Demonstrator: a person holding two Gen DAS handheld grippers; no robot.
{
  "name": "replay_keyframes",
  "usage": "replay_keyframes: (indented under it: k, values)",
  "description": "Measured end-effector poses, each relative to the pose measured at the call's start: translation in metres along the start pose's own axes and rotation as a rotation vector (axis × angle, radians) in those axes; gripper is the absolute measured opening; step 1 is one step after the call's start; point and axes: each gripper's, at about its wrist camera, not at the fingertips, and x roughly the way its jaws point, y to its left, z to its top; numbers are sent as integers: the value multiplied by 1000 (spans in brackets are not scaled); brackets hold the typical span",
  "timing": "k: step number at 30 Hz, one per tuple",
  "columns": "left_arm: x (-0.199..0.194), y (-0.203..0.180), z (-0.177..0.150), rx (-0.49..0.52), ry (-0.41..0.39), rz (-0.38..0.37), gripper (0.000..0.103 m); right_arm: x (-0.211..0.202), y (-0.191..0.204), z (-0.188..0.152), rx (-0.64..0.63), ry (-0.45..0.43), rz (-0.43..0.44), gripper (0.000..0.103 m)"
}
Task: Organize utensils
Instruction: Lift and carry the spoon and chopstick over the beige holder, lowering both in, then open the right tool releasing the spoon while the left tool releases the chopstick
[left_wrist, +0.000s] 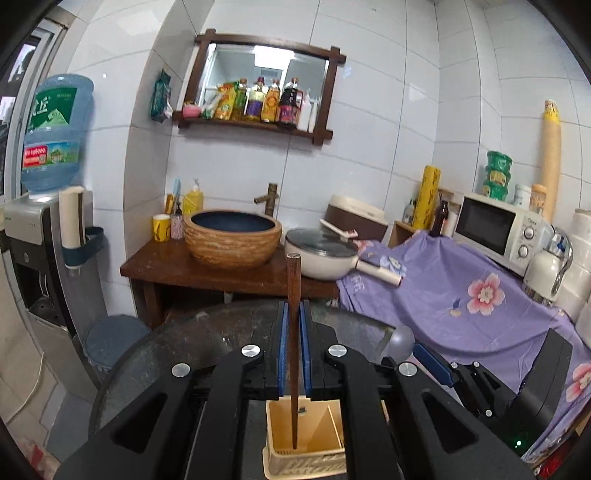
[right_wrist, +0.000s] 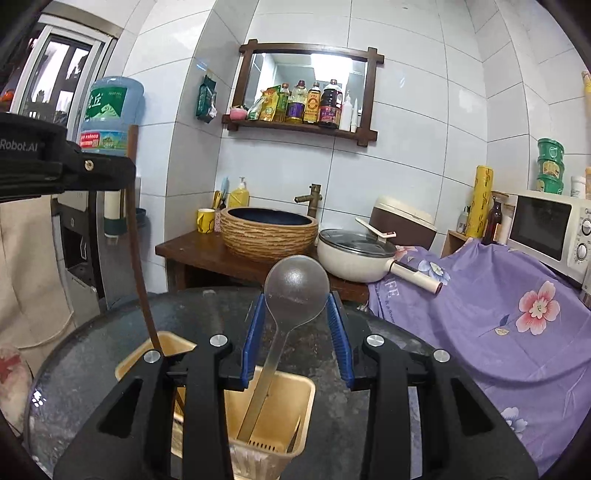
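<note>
Left gripper (left_wrist: 294, 314) pinches a thin, stiff wooden chopstick (left_wrist: 293, 332) mid-shaft; right gripper (right_wrist: 295, 314), part-open, cradles a light, likely slippery translucent spoon (right_wrist: 295, 288) by its bowl, above the beige caddy (right_wrist: 295, 391).

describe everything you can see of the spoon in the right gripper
The spoon looks like translucent grey plastic, with a round bowl uppermost and a long flat handle slanting down to the left into a compartment of the beige utensil holder, its tip at the slotted bottom. The right gripper has its blue pads at either side of the bowl's lower edge and appears shut on it. The bowl looks dusty or frosted. Nothing else visibly touches it.
</note>
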Motion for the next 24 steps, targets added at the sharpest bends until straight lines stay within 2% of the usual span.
replay_keyframes:
  k: [9, 24]
  values:
    - [13, 0, -43, 24, 61, -3, 7, -2, 13, -40, -39, 11, 16, 35]
    - [26, 7, -63, 21, 119, 6, 7, 2, 10, -60, -22, 51, 23, 35]
